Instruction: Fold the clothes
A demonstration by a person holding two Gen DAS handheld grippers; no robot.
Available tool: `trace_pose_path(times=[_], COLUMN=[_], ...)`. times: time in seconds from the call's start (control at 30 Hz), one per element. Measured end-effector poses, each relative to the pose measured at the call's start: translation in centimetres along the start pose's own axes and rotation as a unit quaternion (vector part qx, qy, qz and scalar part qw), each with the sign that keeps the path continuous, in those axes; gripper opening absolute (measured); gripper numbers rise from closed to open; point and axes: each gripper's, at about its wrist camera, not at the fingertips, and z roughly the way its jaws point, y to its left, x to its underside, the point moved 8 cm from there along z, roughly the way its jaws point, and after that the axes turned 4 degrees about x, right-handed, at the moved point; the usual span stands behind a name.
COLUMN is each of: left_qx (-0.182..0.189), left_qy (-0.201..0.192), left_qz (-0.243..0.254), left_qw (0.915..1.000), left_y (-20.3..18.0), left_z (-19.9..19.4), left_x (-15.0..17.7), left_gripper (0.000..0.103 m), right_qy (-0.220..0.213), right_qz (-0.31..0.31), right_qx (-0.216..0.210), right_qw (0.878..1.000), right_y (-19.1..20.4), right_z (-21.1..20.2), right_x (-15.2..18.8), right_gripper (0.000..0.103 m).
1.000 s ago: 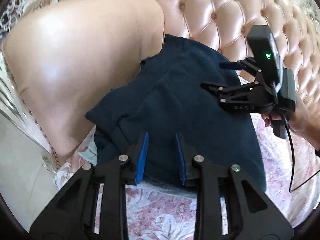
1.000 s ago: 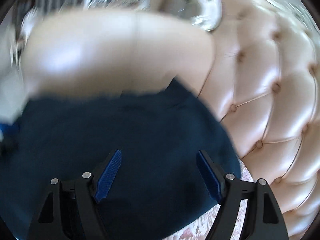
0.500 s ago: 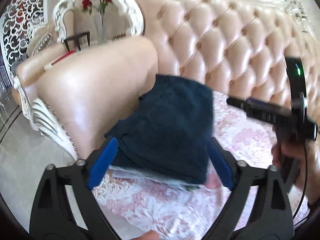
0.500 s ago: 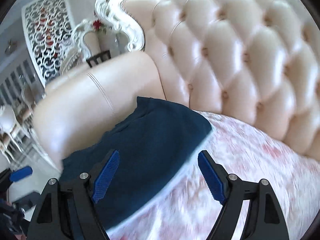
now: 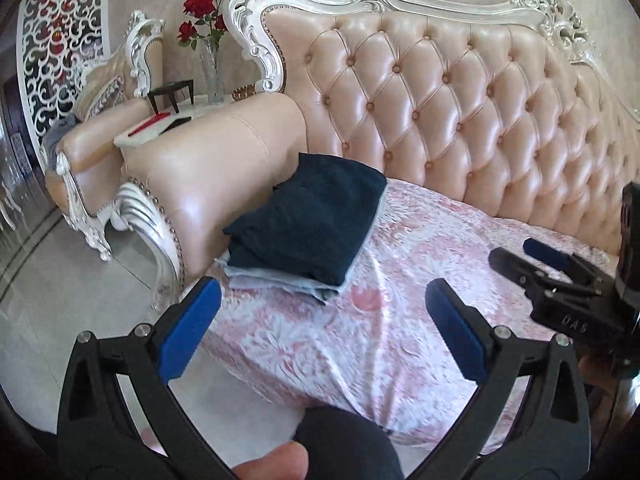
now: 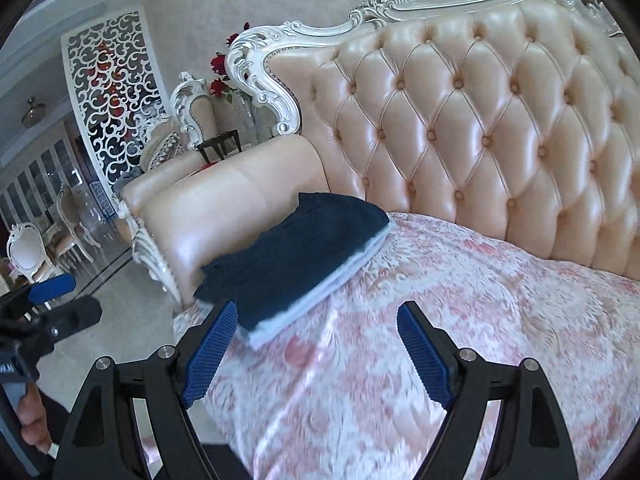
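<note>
A folded dark navy garment (image 5: 312,220) (image 6: 296,256) lies on top of a folded pale blue one (image 5: 280,282) (image 6: 320,296), stacked on the sofa seat against the armrest (image 5: 208,168). My left gripper (image 5: 320,332) is open, held back from the stack with nothing between its blue pads. My right gripper (image 6: 316,356) is also open and empty, near the stack's front corner. In the left wrist view the right gripper (image 5: 536,258) shows at the right edge. The left gripper (image 6: 48,300) appears at the left edge of the right wrist view.
The sofa seat wears a pink and white floral cover (image 5: 400,300) (image 6: 440,320). A tufted pink leather backrest (image 5: 460,112) rises behind. A side table with a vase of red roses (image 5: 206,32) and an armchair (image 5: 104,92) stand beyond the armrest. Tiled floor (image 5: 60,280) lies left.
Both grippers pulled back and away from the navy garment. The left gripper, narrow over the cloth a second ago, has opened wide. The folded stack stays by the armrest.
</note>
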Motion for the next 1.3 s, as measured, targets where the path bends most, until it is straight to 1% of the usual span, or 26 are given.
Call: trace_pose_path(times=[0.07,0.17,0.3,0.6,0.8,1.07,1.23,1.3], left_qx=[0.005,0.010,0.010,0.007,0.001,0.010,0.015,0.016], left_qy=[0.003,-0.004,-0.010,-0.010,-0.009,-0.015,-0.018,-0.019], left_qz=[-0.005,-0.005,-0.005,-0.002,-0.011,-0.028,-0.036,-0.037], left_qw=[1.0000,0.9999,0.9999,0.9999,0.9999,0.9995,0.9991,0.9990], left_y=[-0.4,-0.7,-0.7,-0.4,0.4,0.8,1.2,1.5], left_z=[-0.7,-1.7,-2.2,-2.5,-2.5,-2.8,-3.0,-3.2], left_x=[0.2,0.1,0.1,0.2,0.5,0.4,0.4,0.4], left_gripper=[0.102,0.102,0.102,0.102,0.102,0.102,0.102,0.102], right_qy=[-0.001,-0.002,-0.001,0.001,-0.002,-0.007,0.001,-0.001], right_qz=[0.003,0.005,0.003,-0.007,-0.012,-0.022,-0.046,-0.063], right_qx=[0.000,0.000,-0.002,-0.001,0.001,0.004,-0.014,-0.005], right_qw=[1.000,1.000,1.000,1.000,1.000,1.000,0.999,0.998], right_y=[0.1,0.4,1.0,2.0,2.1,2.4,3.6,4.0], right_z=[-1.0,-2.0,-2.6,-3.0,-3.5,-4.0,-4.1,-4.2], right_x=[0.4,0.7,0.8,0.4,0.1,-0.3,-0.2,-0.3], right_gripper=[0.083,0.083,0.083,0.083,0.083,0.083,0.083,0.083])
